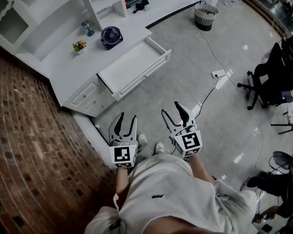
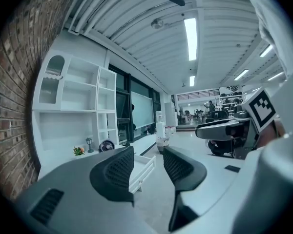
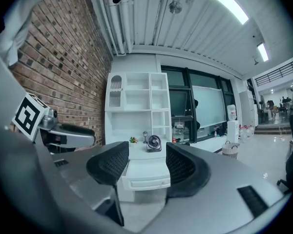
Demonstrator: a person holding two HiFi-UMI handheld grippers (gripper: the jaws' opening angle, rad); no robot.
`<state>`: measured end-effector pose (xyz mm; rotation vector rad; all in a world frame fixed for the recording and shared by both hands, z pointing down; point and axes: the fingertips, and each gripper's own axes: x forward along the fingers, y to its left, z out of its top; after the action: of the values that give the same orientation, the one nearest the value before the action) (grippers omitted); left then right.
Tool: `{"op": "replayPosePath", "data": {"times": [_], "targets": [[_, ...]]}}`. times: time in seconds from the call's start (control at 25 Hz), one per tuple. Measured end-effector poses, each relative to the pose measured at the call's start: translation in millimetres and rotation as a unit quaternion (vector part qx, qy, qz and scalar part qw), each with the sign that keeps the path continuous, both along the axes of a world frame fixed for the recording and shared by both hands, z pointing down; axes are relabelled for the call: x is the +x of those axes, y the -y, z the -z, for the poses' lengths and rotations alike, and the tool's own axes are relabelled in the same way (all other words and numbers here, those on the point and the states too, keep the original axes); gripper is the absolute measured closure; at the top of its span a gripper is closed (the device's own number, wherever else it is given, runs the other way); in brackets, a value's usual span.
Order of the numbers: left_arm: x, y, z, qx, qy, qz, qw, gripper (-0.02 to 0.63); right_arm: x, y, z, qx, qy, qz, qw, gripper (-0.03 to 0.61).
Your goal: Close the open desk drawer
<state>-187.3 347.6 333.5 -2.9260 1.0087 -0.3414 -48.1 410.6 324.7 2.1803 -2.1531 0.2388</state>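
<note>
We see the drawer [image 1: 134,67] pulled well out from the front edge of the white table [image 1: 68,69], its front panel hanging out over the grey floor [image 1: 195,82]. It sits just below the small dark fan [image 1: 111,35], which stands on the table top. A little flower pot [image 1: 79,46] stands to the fan's left, and a small blue goblet-like ornament [image 1: 87,28] stands nearer the back edge. White shelves [image 1: 39,9] rise behind the table, against the brick wall [image 1: 24,140].

The left gripper [image 1: 126,118] and right gripper [image 1: 170,108] hang side by side over the floor in front of the person, both well apart from the drawer and pointing towards it.

In the left gripper view its fingers [image 2: 115,172] are released, spread apart with nothing gripped. We only see the far-off drawer corner through the gap.

In the right gripper view its fingers [image 3: 110,164] are spread apart too and grip nothing. The drawer front shows in the distance between them.

A basket [image 1: 205,16] stands on the floor well beyond the drawer. A white power strip [image 1: 218,74] lies on the floor to the right, and a black office chair [image 1: 271,77] stands near the right edge.
</note>
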Motion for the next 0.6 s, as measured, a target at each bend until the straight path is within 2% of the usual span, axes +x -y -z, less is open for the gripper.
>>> {"op": "replayPosePath", "data": {"times": [0.2, 0.6], "targets": [[8, 27, -8, -0.003, -0.008, -0.007, 0.9999, 0.411, 8, 21, -6, -0.007, -0.005, -0.016, 1.000, 0.338], [40, 108, -9, -0.006, -0.038, -0.049, 0.9981, 0.411, 32, 87, -5, -0.018, -0.034, -0.065, 0.997, 0.338]]}}
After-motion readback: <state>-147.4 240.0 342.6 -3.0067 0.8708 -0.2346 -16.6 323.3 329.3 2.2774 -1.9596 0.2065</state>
